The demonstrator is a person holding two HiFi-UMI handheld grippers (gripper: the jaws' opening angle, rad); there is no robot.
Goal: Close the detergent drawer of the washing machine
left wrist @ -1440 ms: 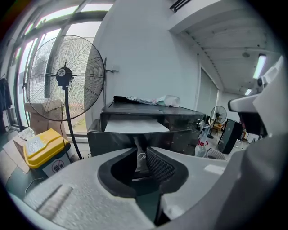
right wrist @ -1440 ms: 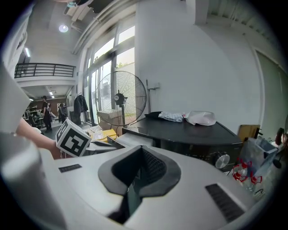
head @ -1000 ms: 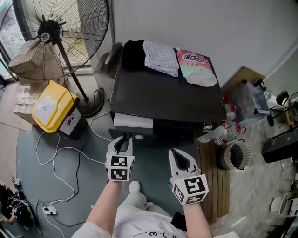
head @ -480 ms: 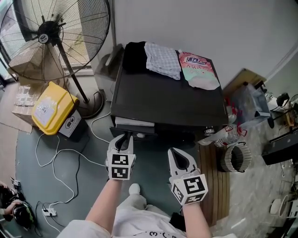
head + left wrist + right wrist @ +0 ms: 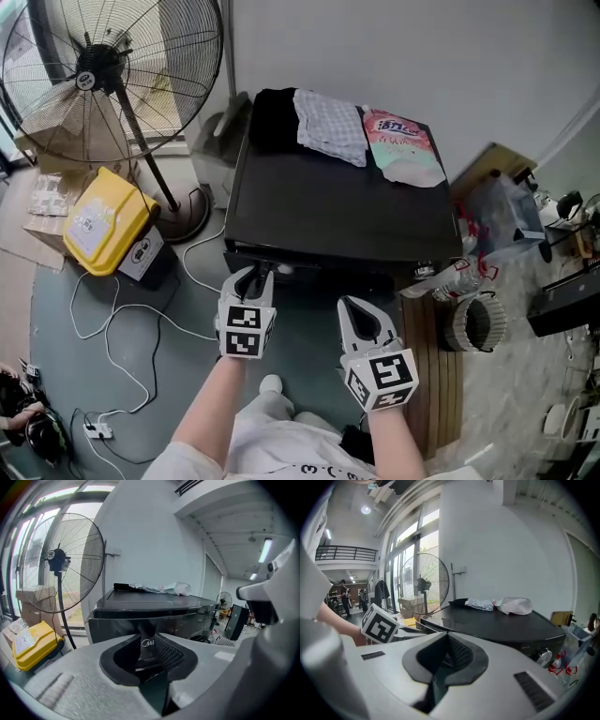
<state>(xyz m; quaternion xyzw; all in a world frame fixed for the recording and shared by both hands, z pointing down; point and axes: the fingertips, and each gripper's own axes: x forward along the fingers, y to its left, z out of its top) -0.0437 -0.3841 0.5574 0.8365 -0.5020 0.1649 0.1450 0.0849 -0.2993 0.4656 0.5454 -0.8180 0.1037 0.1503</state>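
**A:** Jaws first: how do they stand?

**B:** Both pairs are pressed together with nothing between them. The left gripper (image 5: 253, 276) has its tips at the upper left of the washing machine (image 5: 337, 206) front, at the detergent drawer (image 5: 112, 623). I cannot tell whether they touch it. The right gripper (image 5: 358, 309) hangs before the machine, apart from it.

**A:** And the drawer?

**B:** It sits about level with the dark front panel. From above, the front is nearly edge-on, and the left gripper's own jaws cover the panel's middle, so the seam is hard to make out.

**A:** Around it?

**B:** A grey-green floor (image 5: 309, 323) with white cables (image 5: 112, 309). A yellow container (image 5: 98, 220) and a standing fan (image 5: 98, 66) are to the left, with a pale wall (image 5: 394, 47) behind. On the lid lie a black cloth (image 5: 274, 117), a checked cloth (image 5: 328, 127) and a pink pouch (image 5: 403, 145).

**A:** Any writing?

**B:** The letters (image 5: 147, 642) "Mi" show on the panel between the left jaws. The pouch's print is too small to read.
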